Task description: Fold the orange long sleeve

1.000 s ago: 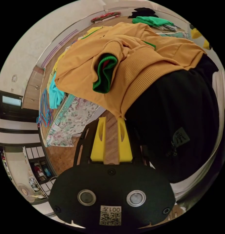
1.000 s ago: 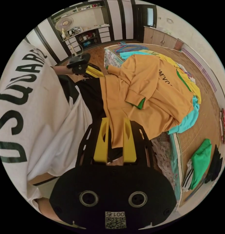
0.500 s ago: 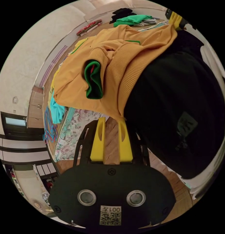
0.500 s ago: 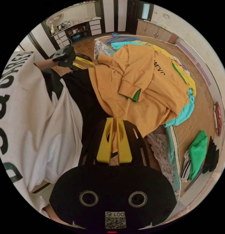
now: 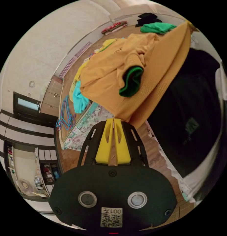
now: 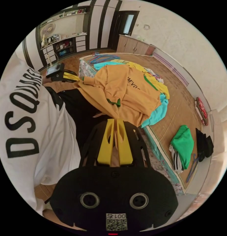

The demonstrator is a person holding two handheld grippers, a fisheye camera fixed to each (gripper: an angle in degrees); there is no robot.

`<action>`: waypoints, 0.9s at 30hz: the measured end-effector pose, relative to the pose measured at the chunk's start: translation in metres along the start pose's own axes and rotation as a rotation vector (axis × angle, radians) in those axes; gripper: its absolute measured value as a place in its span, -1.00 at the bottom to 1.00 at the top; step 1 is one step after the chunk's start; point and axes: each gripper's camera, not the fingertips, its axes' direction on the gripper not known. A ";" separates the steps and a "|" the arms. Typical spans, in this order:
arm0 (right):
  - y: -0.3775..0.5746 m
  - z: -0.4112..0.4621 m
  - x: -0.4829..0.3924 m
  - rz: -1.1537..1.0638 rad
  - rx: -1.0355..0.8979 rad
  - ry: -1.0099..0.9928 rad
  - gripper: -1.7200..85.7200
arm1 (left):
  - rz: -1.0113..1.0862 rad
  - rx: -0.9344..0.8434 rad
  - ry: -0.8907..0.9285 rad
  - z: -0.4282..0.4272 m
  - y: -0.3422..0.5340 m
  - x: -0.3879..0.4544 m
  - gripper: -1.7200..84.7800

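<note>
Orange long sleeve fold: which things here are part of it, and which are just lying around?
In the job:
orange long-sleeve top with green cuffs
left gripper
right gripper

Lying about:
turquoise garment
folded green garment
blue hangers
black clothes

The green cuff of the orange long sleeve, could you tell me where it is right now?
In the left gripper view, the green cuff lies on top of the orange long sleeve, just above the left gripper pinching the hem.

Soft even indoor daylight filling both fisheye views, pale wall (image 6: 192, 56) glowing brightest toward two o'clock, straight lines bowing hard near the black circular rim, dark trousers (image 5: 189, 115) sinking into detail-less shadow at three o'clock, edges smearing slightly, centre staying sharp, no harsh glare showing
</note>
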 end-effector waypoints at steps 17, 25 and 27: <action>0.039 -0.060 0.029 -0.035 0.076 0.051 -0.94 | 0.010 0.204 0.047 -0.173 0.026 -0.102 -0.98; 0.053 -0.061 0.040 -0.042 -0.046 -0.077 -0.94 | 0.211 0.221 0.180 -0.215 0.008 -0.137 -0.98; 0.048 -0.053 0.047 -0.048 -0.040 -0.061 -0.94 | 0.244 0.251 0.182 -0.214 -0.003 -0.149 -0.98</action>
